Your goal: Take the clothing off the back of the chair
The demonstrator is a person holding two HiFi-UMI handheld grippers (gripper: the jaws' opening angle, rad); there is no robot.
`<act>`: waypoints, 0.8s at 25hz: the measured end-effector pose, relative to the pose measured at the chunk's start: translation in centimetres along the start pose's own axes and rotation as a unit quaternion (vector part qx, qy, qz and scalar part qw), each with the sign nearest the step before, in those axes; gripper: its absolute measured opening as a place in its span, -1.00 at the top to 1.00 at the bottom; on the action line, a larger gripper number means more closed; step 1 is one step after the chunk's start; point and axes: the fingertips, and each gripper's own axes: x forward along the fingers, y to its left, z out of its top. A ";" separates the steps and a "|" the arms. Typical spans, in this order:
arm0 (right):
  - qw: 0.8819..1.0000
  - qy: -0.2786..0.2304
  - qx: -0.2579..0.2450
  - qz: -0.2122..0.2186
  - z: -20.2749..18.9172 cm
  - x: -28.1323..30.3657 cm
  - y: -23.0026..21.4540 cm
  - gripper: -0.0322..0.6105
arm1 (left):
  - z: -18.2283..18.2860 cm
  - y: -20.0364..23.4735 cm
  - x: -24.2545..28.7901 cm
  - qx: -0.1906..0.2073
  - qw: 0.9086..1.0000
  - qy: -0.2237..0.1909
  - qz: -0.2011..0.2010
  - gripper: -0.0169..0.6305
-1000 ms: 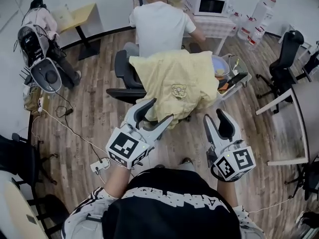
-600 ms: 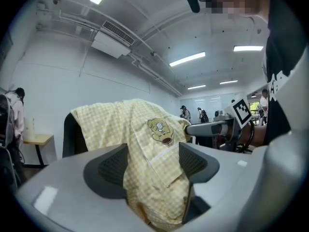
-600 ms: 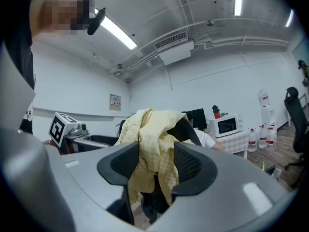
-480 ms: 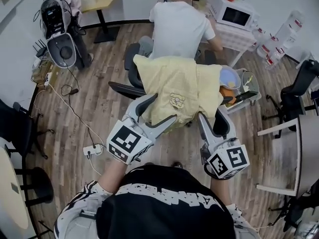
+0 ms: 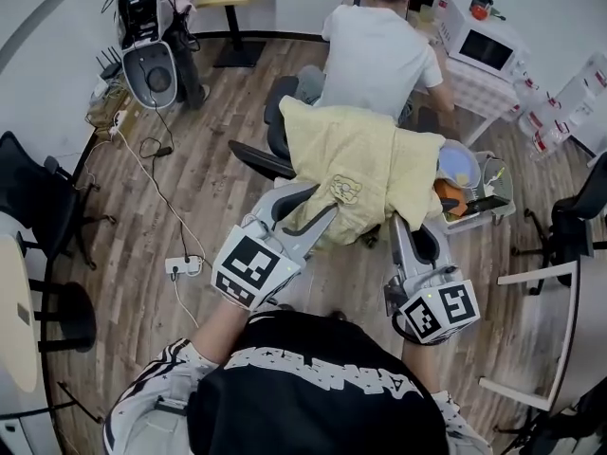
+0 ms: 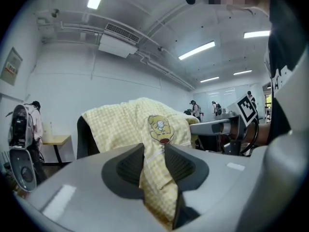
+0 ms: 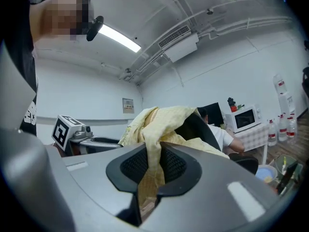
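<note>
A pale yellow checked shirt (image 5: 360, 164) with a small bear patch hangs over the back of a black office chair (image 5: 254, 157). My left gripper (image 5: 310, 203) is at the shirt's lower left edge. In the left gripper view the cloth (image 6: 130, 124) runs down between the two pads of that gripper (image 6: 154, 151), whose jaws are closing and pinch it. My right gripper (image 5: 410, 227) is at the shirt's lower right edge. Its jaws are closing too, and a fold of the shirt (image 7: 159, 117) is clamped in my right gripper (image 7: 155, 154).
A person in a white shirt (image 5: 379, 55) sits just behind the chair at a table with a microwave (image 5: 484, 50). To the right of the chair a low tray (image 5: 493, 211) holds a bowl. A power strip (image 5: 185, 265) and cables lie on the wooden floor at left, near another black chair (image 5: 38, 197).
Both grippers have moved forward to the shirt's lower edge. Their jaws, wide apart before, have come together on the cloth.
</note>
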 end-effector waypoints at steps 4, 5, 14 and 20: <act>1.000 0.003 0.005 0.015 -0.3 -0.5 -0.2 0.71 | 0.0 -0.3 -0.5 0.000 1.000 0.000 0.024 0.76; 1.000 0.004 0.006 0.018 -0.3 -0.6 -0.2 0.72 | 0.0 -0.4 -0.6 0.001 1.000 0.001 0.027 0.79; 0.999 0.016 0.015 0.044 -1.1 -1.6 -0.6 0.74 | -1.2 -1.5 -1.5 -0.028 0.998 0.007 0.058 0.82; 0.998 0.021 0.020 0.060 -1.7 -2.2 -0.6 0.75 | -1.7 -2.4 -2.0 -0.034 0.996 0.010 0.076 0.83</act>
